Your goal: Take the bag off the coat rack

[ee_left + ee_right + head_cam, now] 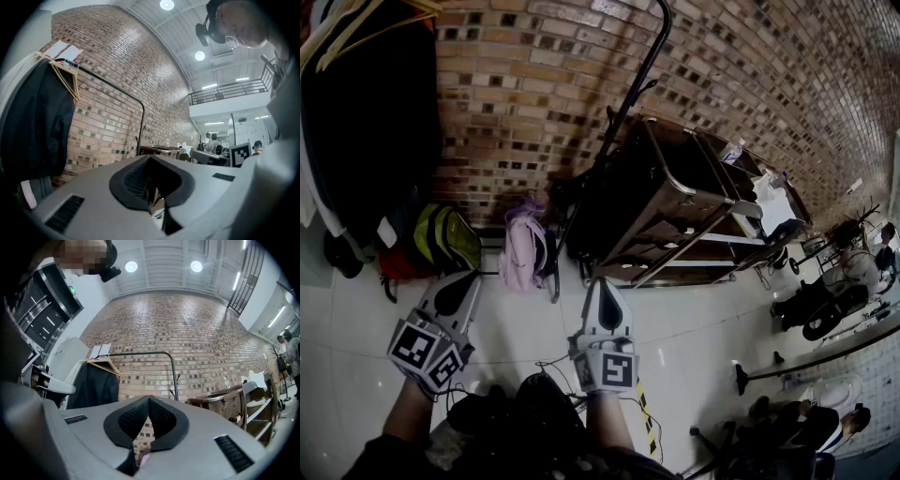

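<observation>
A pale pink bag (525,253) with a purple top hangs low at the foot of the black coat rack (628,103), against the brick wall. In the head view my left gripper (467,279) is shut and empty, pointing at the floor just left of the bag, a short way off it. My right gripper (603,284) is also shut and empty, just right of the bag and apart from it. Through the closed jaws in the right gripper view a sliver of the pink bag (143,458) shows. The rack's bar (172,376) stands ahead; it shows too in the left gripper view as the rack (143,126).
A green and yellow backpack (445,239) sits left of the pink bag. A dark garment (375,122) hangs on wooden hangers (356,28). A metal cart (675,206) stands right of the rack. People (853,262) sit at the far right. Cables and striped tape (645,417) lie on the floor.
</observation>
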